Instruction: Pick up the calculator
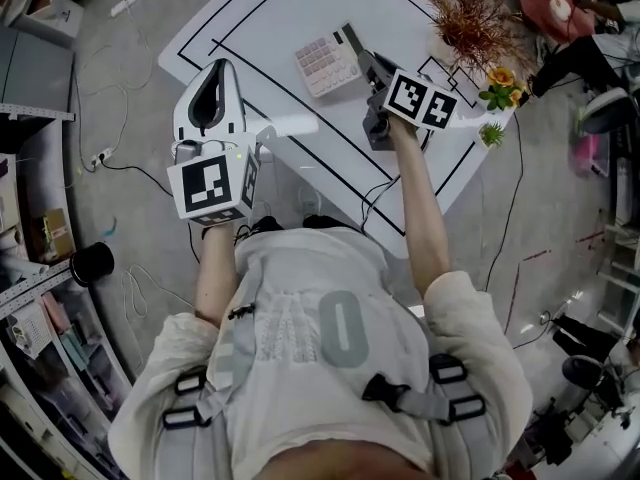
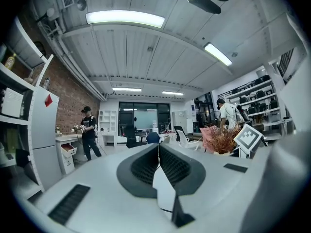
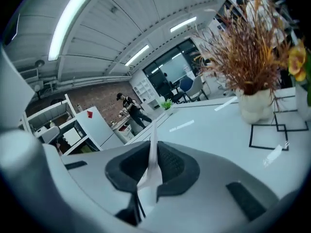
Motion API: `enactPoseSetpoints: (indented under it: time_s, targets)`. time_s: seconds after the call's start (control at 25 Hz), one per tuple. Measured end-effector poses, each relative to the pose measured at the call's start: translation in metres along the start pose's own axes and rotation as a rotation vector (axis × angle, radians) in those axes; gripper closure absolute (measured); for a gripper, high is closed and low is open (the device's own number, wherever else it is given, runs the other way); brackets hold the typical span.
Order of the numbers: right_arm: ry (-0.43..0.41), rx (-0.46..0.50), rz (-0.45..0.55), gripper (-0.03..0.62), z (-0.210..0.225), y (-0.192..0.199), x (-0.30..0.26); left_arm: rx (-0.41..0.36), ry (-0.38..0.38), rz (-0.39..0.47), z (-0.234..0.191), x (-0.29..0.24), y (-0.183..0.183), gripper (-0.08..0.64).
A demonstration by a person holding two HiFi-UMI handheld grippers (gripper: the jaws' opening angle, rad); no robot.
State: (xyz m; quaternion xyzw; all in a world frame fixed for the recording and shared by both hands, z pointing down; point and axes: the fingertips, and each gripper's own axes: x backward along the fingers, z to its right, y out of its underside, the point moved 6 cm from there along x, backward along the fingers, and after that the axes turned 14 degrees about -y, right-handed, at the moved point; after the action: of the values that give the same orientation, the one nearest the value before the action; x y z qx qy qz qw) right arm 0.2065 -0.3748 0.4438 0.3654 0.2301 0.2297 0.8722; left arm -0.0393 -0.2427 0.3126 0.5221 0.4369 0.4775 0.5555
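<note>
Calculator [image 1: 326,65] seen against the white desk [image 1: 265,23], upper centre of the head view, just left of the right hand-held gripper [image 1: 366,65].
Both jaw pairs are closed, and the left hand-held gripper [image 2: 158,153] is idle. Only a thin pale sliver shows between the right jaws, so the hold should be confirmed before any lift.

The right gripper [image 3: 152,154] has its dark ribbed pads pressed on a thin pale calculator [image 3: 153,136], which is seen edge-on and pokes up past them. Beyond lies a white counter [image 3: 214,125] marked with black taped outlines [image 3: 272,129]. At its right stands a white vase [image 3: 255,106] of dry rust-coloured stems [image 3: 248,52], and far back a person [image 3: 129,108] stands near a brick wall [image 3: 99,101].
</note>
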Motion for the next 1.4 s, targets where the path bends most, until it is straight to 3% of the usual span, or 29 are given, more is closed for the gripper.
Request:
enactPoseSetpoints:
  time_s: [0.44,0.72,0.96,1.16,1.28,1.4]
  targets:
    - [0.109,0.434,0.133,0.541,-0.097,-0.045,0.038,0.011,0.007,0.099,-0.013,0.027,-0.031,0.538]
    - [0.117,0.641,0.218,0.541,-0.169,-0.048,0.066,0.029,0.020,0.126,-0.015,0.043,-0.038,0.538]
    - [0.134,0.782,0.324,0.541,-0.214,-0.043,0.086,0.029,0.024,0.150,-0.017,0.052,-0.043,0.538]
    - [0.156,0.869,0.411,0.541,-0.245,-0.030,0.097,0.014,-0.018,0.148,-0.028,0.060,-0.051,0.538]
    - [0.151,0.899,0.430,0.541,-0.257,-0.023,0.101,0.019,-0.005,0.173,-0.031,0.063,-0.054,0.538]
    - [0.147,0.916,0.424,0.541,-0.264,-0.016,0.105,0.030,-0.041,0.163,-0.039,0.064,-0.054,0.538]
